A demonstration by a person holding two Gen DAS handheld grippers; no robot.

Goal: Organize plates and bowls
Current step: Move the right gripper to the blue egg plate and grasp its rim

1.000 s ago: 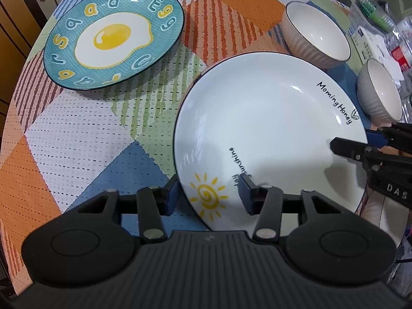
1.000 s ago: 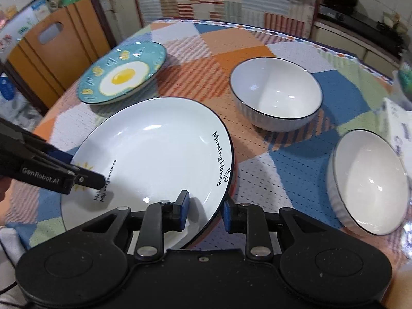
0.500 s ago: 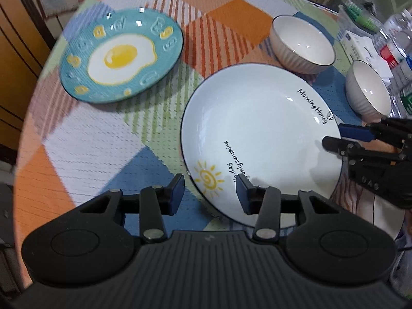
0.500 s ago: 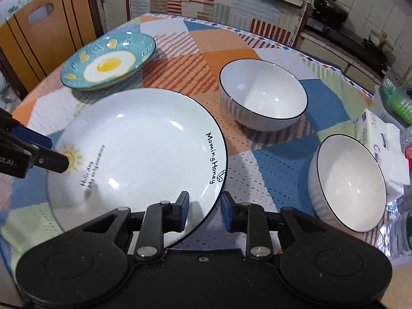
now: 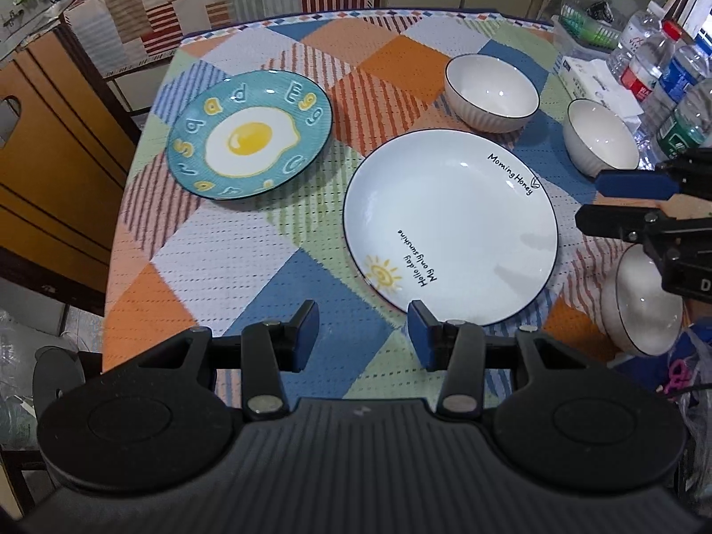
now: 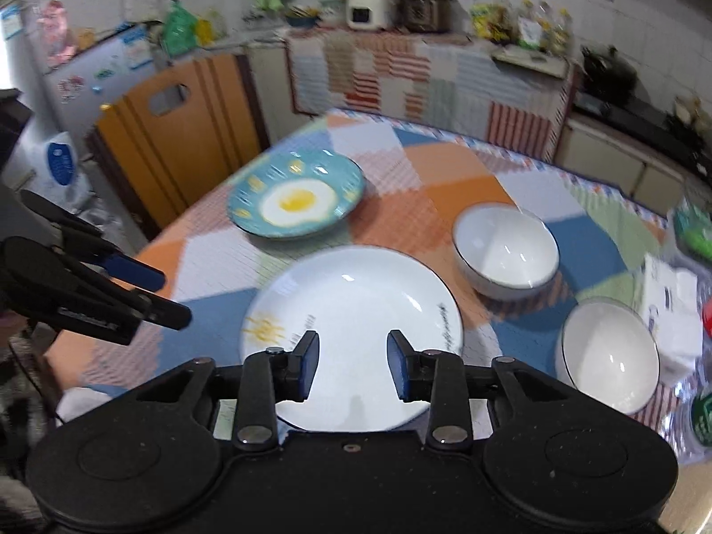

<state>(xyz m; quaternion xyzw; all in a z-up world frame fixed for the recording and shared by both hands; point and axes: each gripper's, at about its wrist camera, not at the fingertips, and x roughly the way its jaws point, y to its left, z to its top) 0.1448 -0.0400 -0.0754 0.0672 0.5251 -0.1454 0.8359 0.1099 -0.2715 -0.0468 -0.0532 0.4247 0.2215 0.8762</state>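
A white plate with a sun drawing [image 5: 449, 222] [image 6: 351, 325] lies flat on the checked tablecloth. A teal fried-egg plate [image 5: 249, 133] [image 6: 296, 200] lies to its far left. Two white bowls [image 5: 491, 91] [image 5: 600, 135] stand behind it on the right, also in the right wrist view [image 6: 505, 249] [image 6: 607, 356]. A third white bowl [image 5: 641, 311] sits at the near right edge. My left gripper [image 5: 362, 333] is open and empty, near the white plate's front rim. My right gripper [image 6: 351, 365] is open and empty above that plate; it shows in the left wrist view [image 5: 623, 202].
Water bottles [image 5: 667, 66], a tissue pack [image 5: 592, 80] and a green rack [image 5: 583, 26] crowd the table's right side. An orange folding chair [image 5: 44, 155] stands at the left. Cloth-covered kitchen counters [image 6: 400, 66] lie behind the table.
Both grippers have pulled back and risen from the white plate. The right gripper's jaws have opened wider. The plate stays flat on the table.
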